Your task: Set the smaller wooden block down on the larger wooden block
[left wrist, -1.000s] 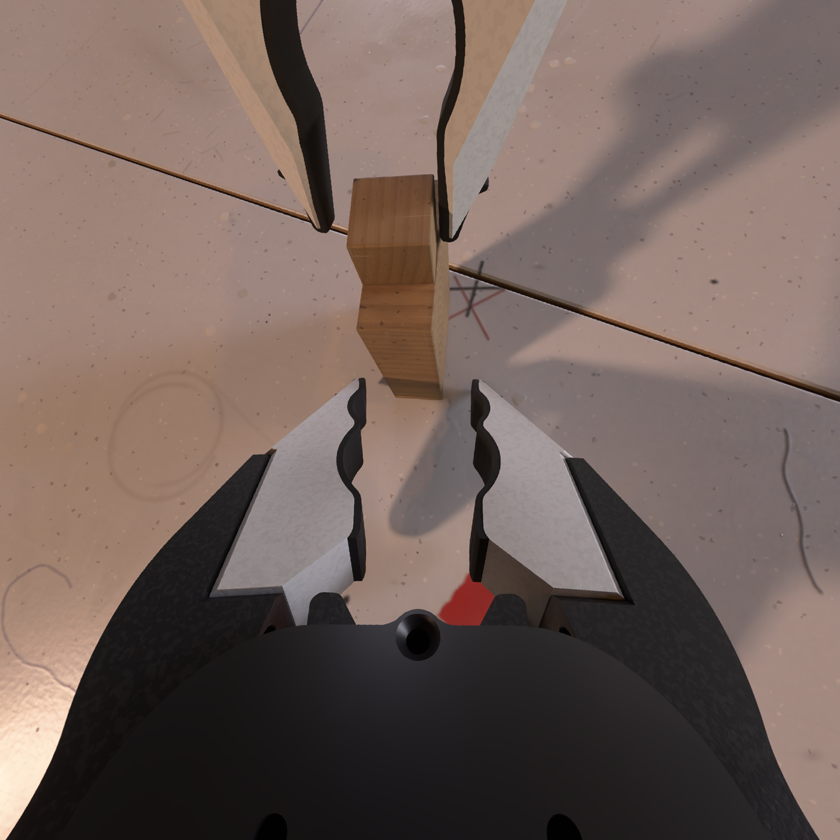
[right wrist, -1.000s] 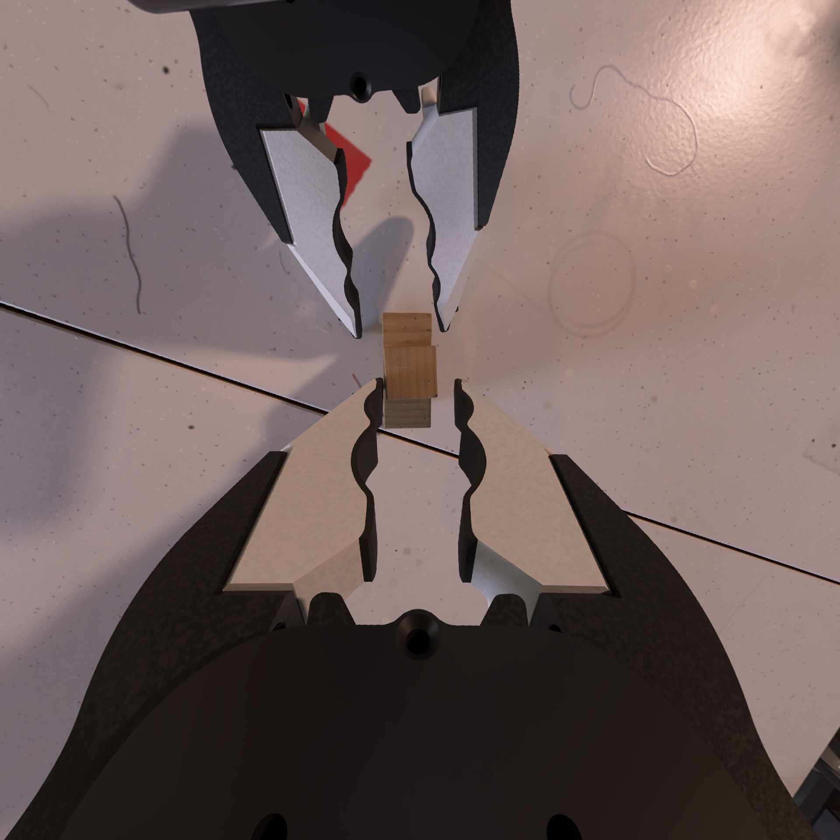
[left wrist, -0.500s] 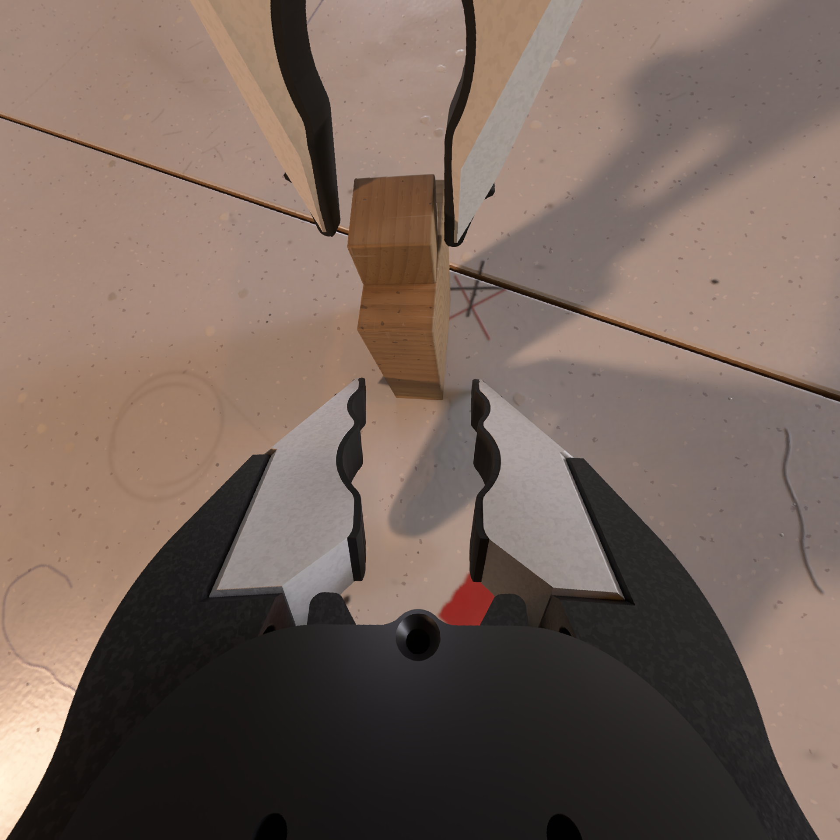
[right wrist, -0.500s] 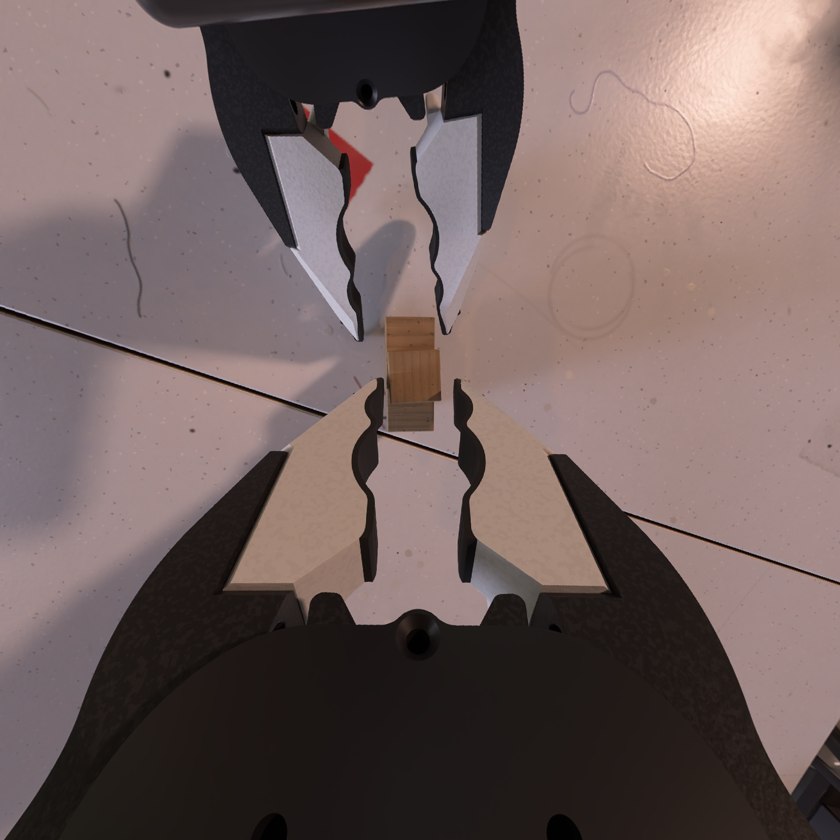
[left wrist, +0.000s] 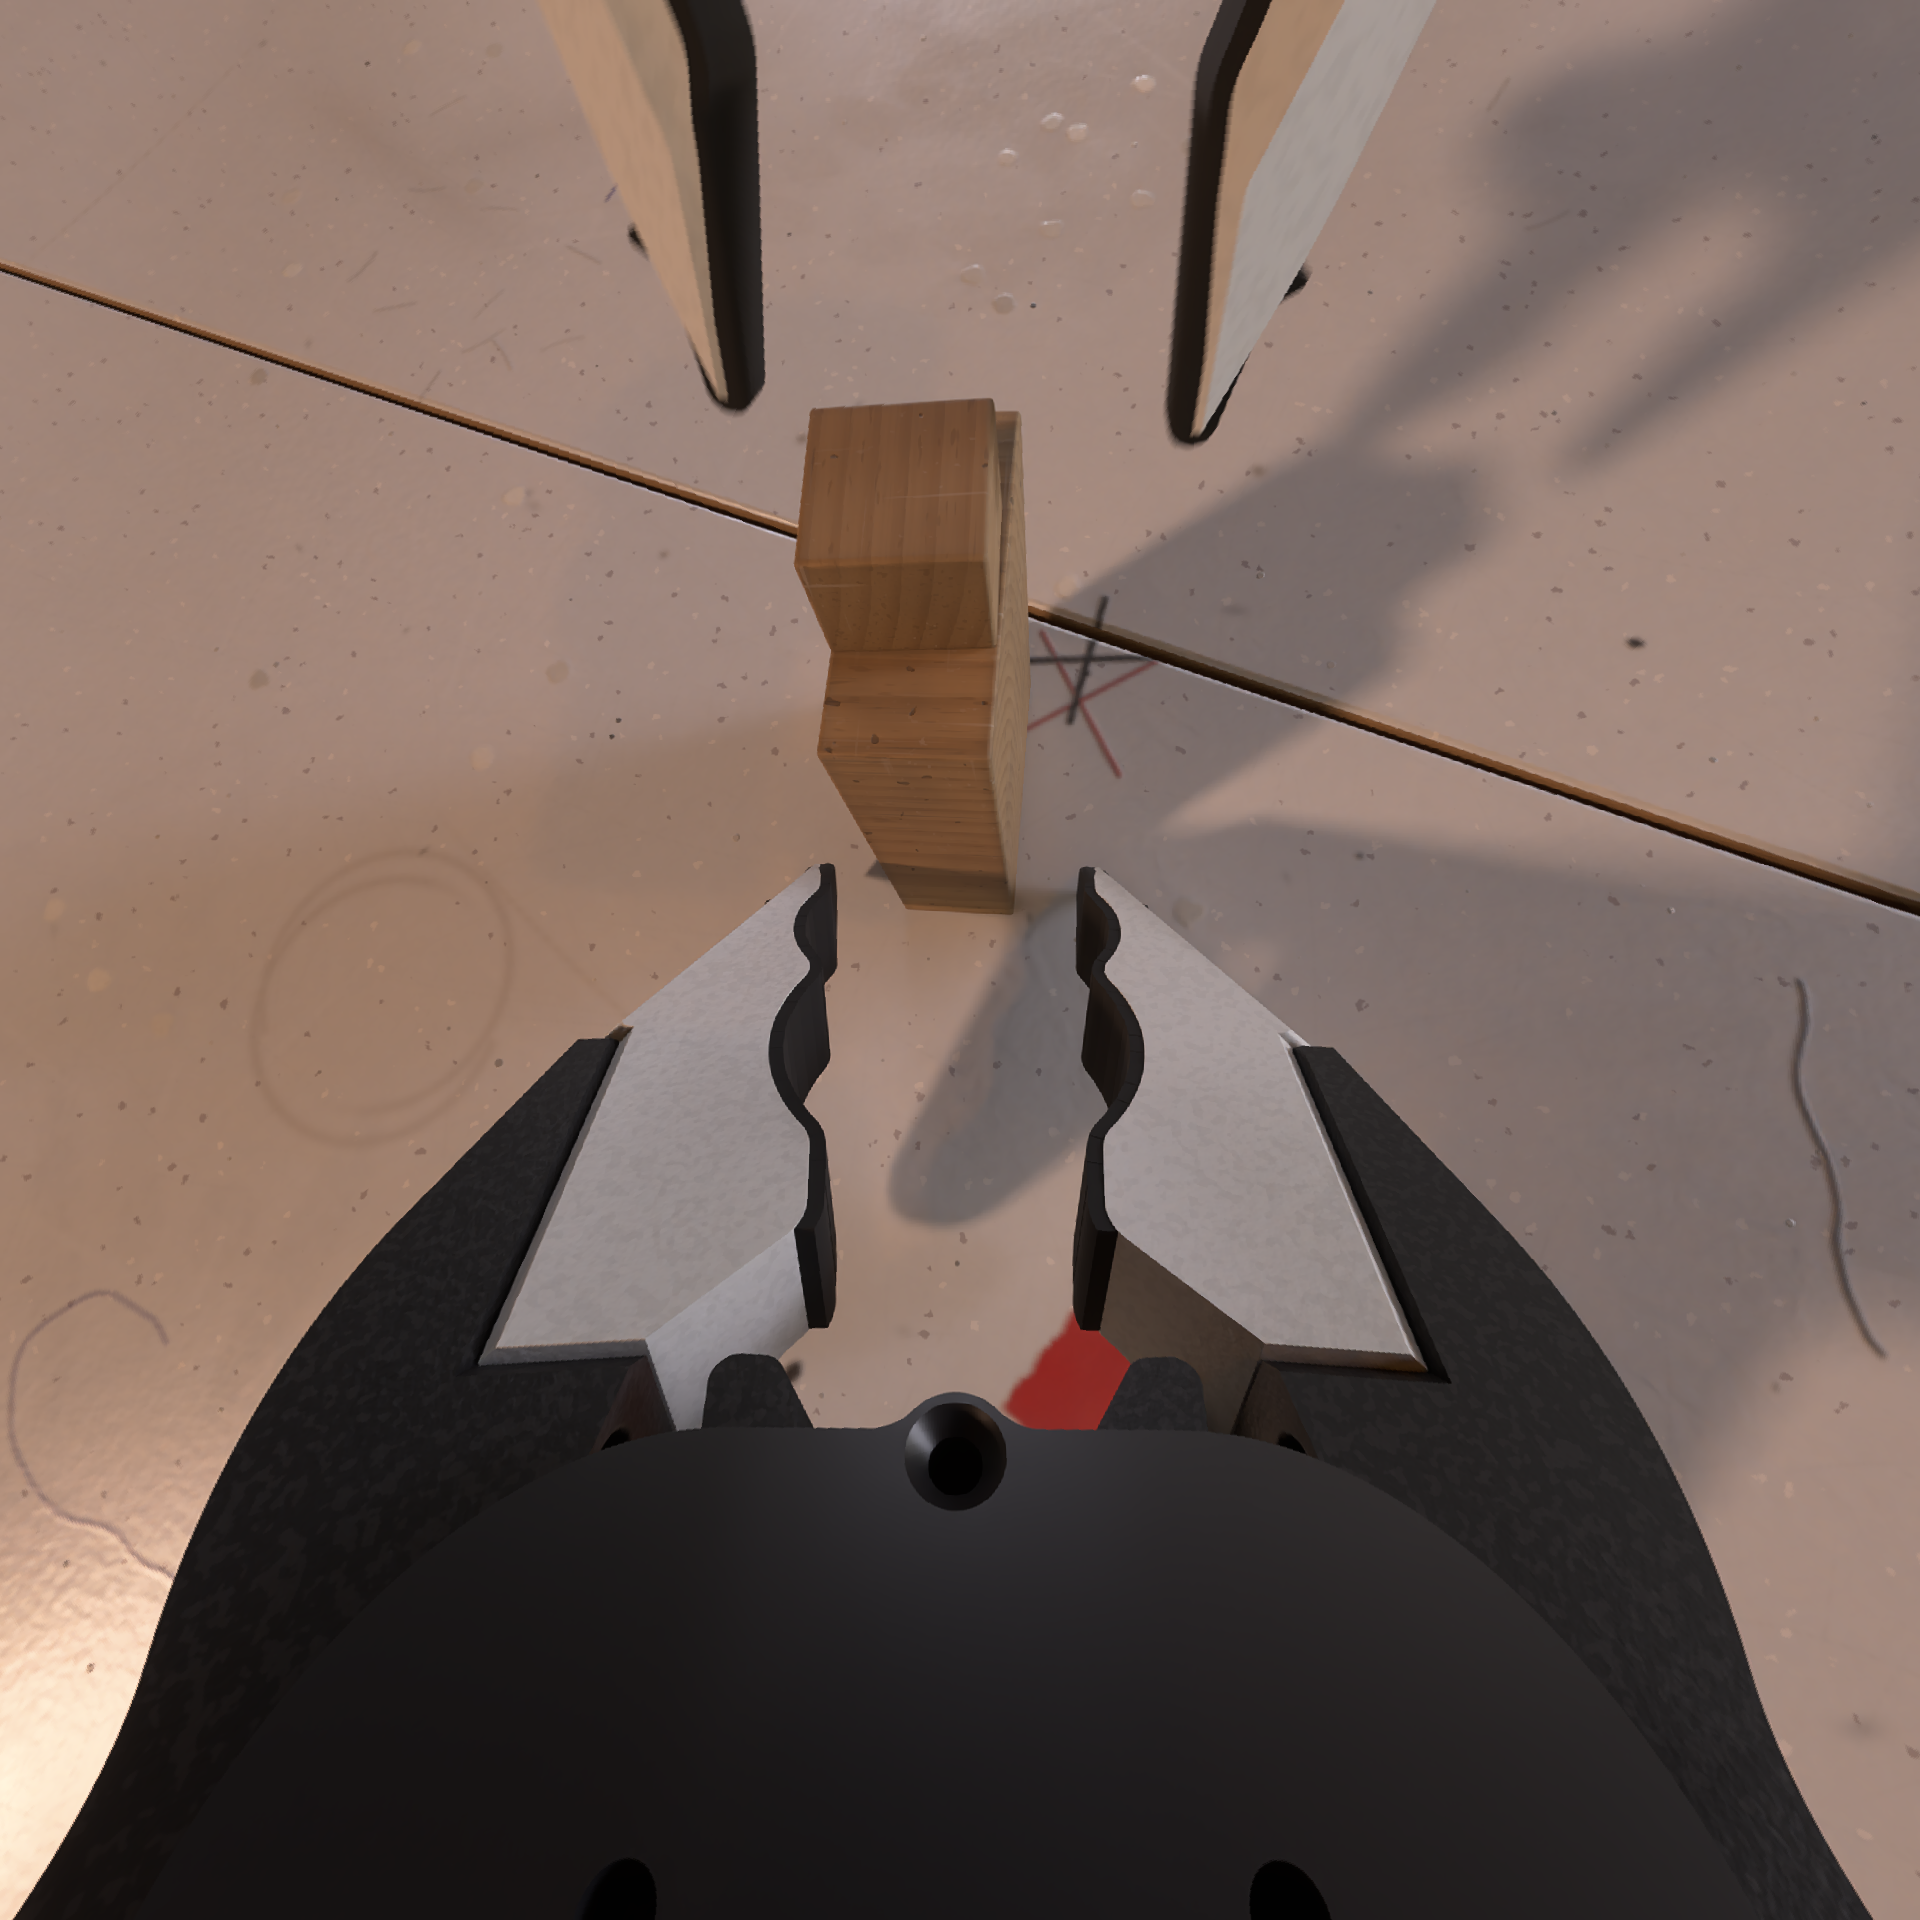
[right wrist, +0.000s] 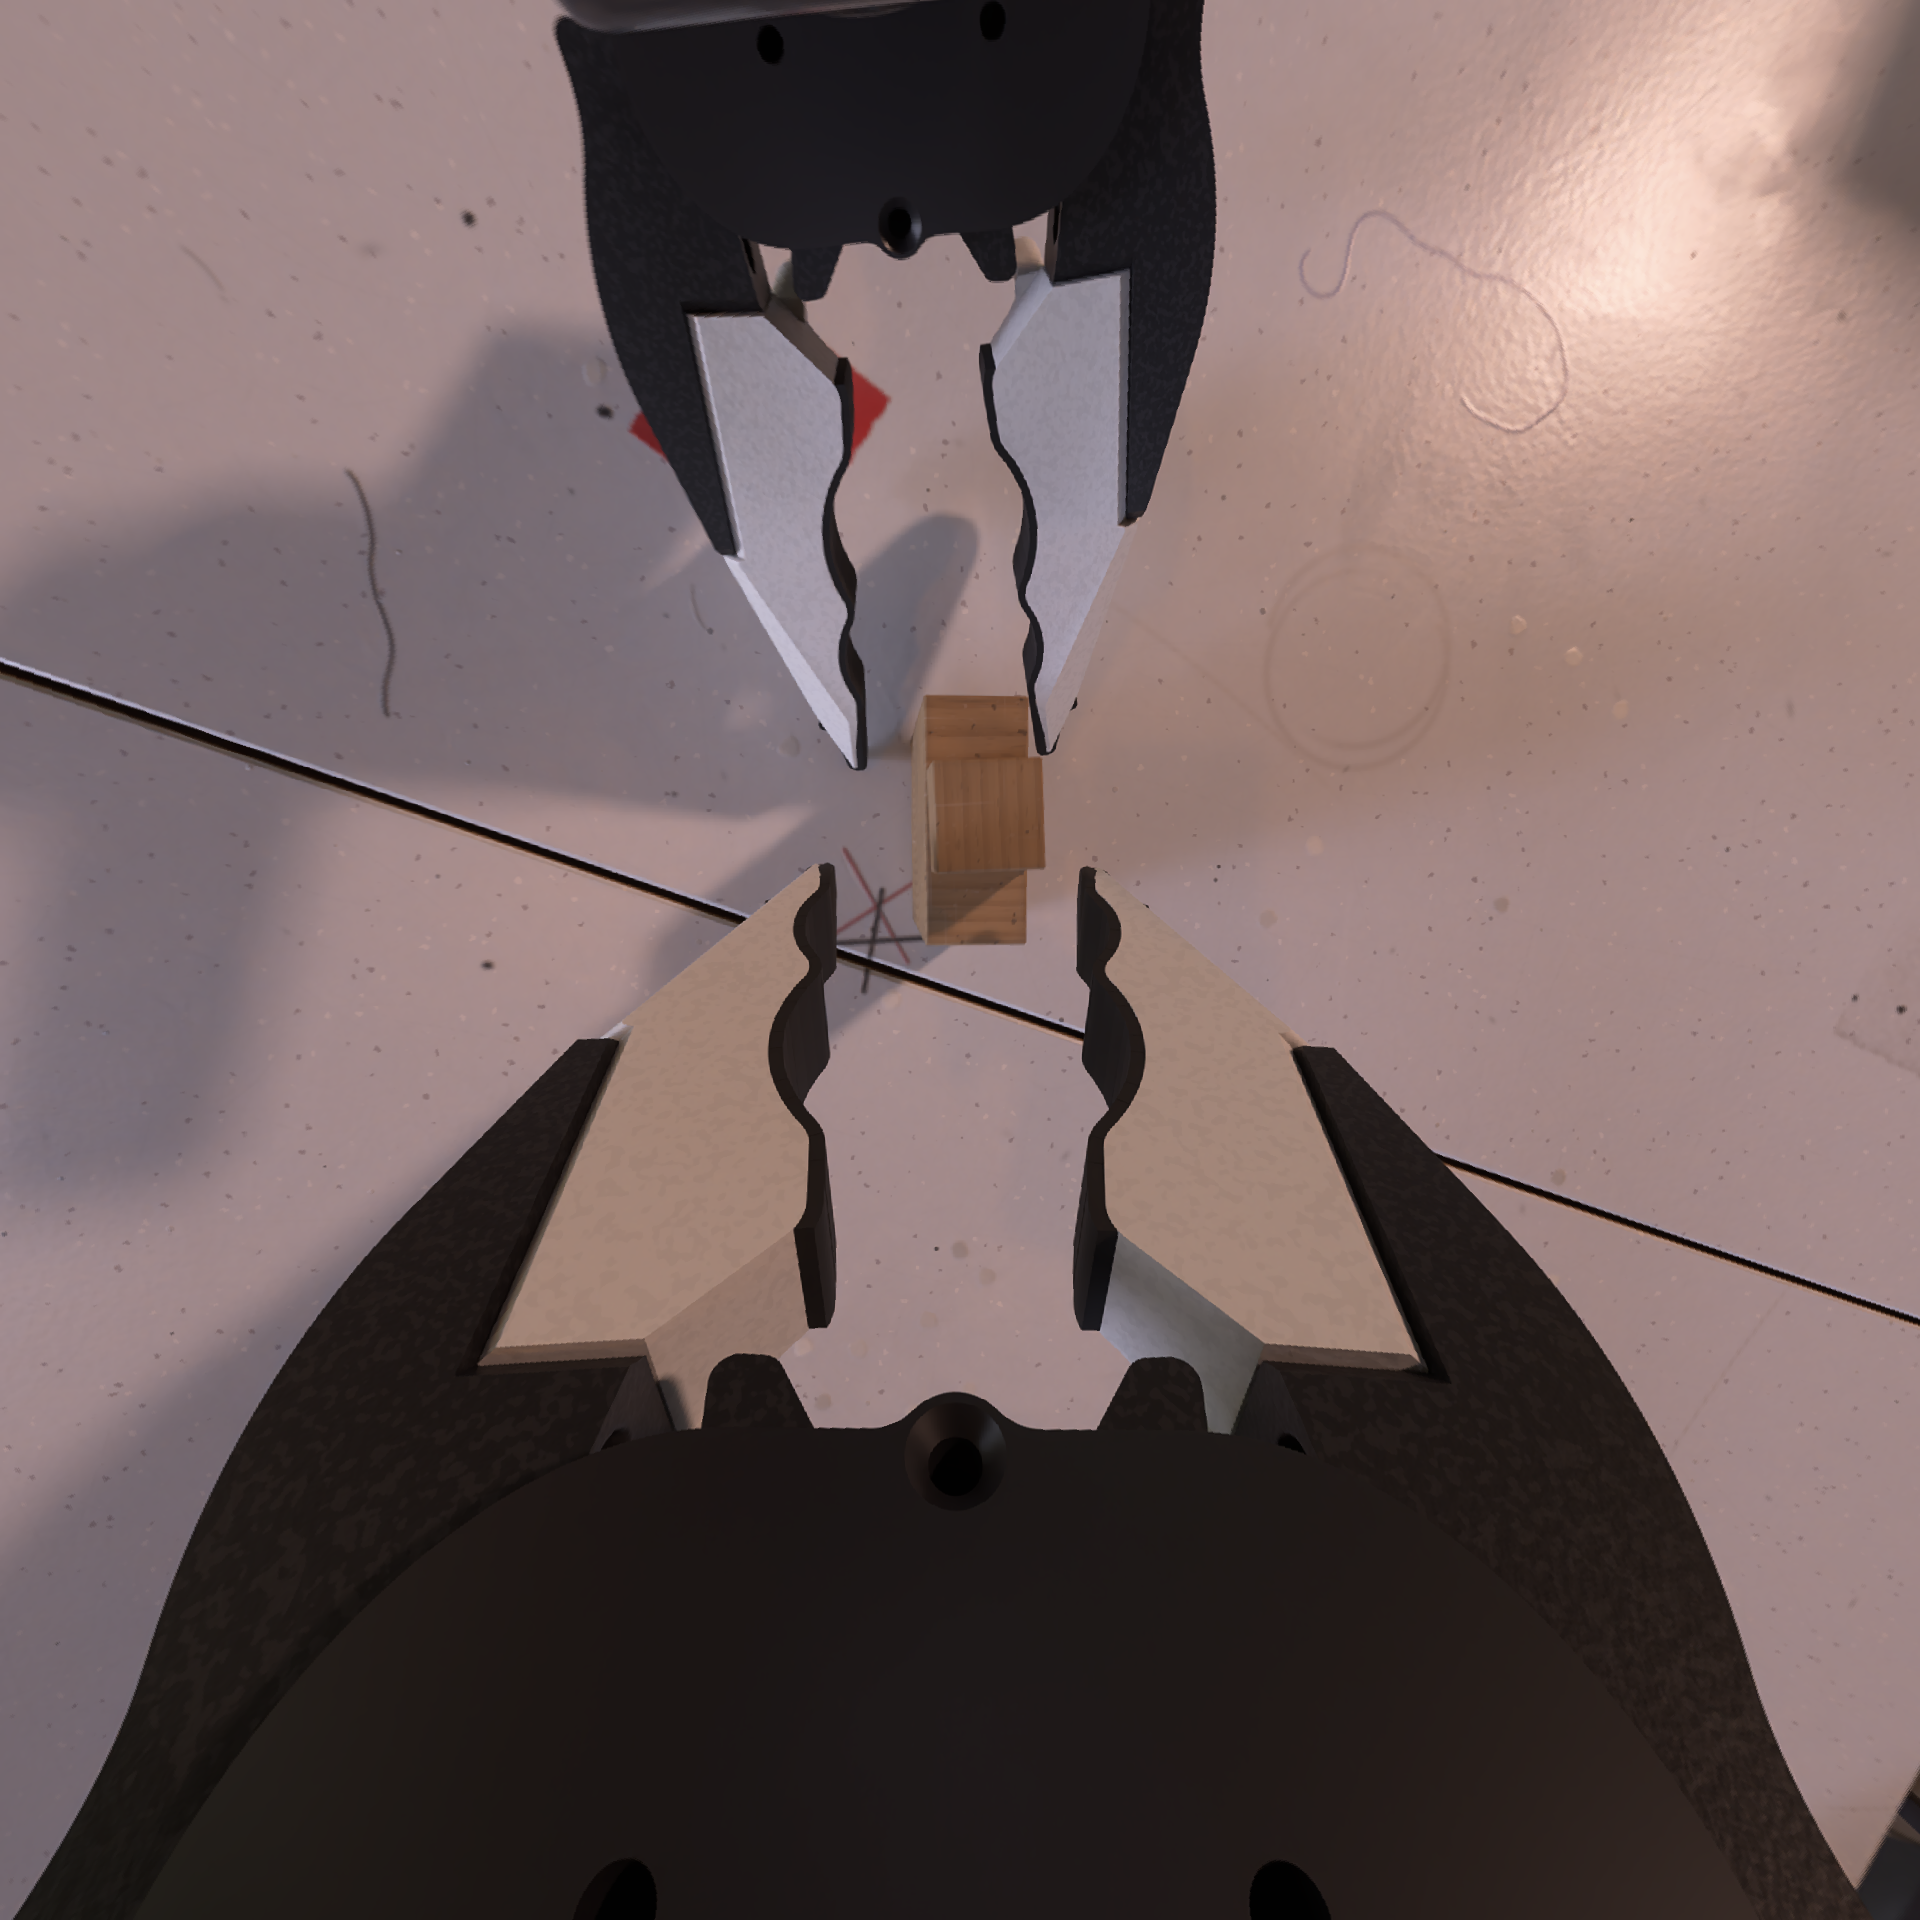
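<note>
The smaller wooden block (left wrist: pixel 899 499) rests on top of the larger wooden block (left wrist: pixel 920 790), a little off to one side. The stack stands upright on the table. In the right wrist view the smaller block (right wrist: pixel 987 816) covers the middle of the larger block (right wrist: pixel 971 920). My right gripper (right wrist: pixel 956 878) is open and empty, raised above the stack with its fingers clear of both sides. It shows at the top of the left wrist view (left wrist: pixel 961 410). My left gripper (left wrist: pixel 956 878) is open and empty, just short of the larger block's base.
A thin seam (left wrist: pixel 1455 743) runs across the pale table. A red and black cross mark (left wrist: pixel 1086 675) lies beside the stack. A red patch (left wrist: pixel 1070 1387) lies under my left gripper. Faint scribbles and a drawn circle (left wrist: pixel 384 997) mark the surface.
My right gripper has opened wider and drawn up and away from the smaller block, which stays on the larger block. My left gripper has not moved.
</note>
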### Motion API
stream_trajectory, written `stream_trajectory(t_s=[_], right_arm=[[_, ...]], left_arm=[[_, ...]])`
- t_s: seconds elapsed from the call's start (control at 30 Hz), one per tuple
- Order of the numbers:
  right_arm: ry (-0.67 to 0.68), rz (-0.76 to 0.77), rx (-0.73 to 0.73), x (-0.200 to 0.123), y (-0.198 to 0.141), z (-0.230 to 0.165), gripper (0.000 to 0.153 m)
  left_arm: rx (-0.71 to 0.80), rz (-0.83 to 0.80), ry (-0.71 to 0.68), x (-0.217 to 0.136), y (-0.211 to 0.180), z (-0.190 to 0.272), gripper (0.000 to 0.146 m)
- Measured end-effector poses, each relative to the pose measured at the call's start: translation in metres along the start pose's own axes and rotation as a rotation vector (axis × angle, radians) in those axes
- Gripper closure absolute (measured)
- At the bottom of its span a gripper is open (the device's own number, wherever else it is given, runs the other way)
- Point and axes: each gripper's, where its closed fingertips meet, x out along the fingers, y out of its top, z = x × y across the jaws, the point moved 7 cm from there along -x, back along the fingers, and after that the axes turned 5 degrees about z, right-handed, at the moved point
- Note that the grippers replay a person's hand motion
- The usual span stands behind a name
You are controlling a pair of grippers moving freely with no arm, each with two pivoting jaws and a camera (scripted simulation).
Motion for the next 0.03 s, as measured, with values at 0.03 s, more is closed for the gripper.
stream_trajectory(t_s=[0.03], right_arm=[[-0.001, 0.018, 0.003, -0.0032, -0.0015, -0.0011, 0.105]], left_arm=[[0.000, 0.000, 0.001, 0.0000, 0.0000, -0.0001, 0.100]])
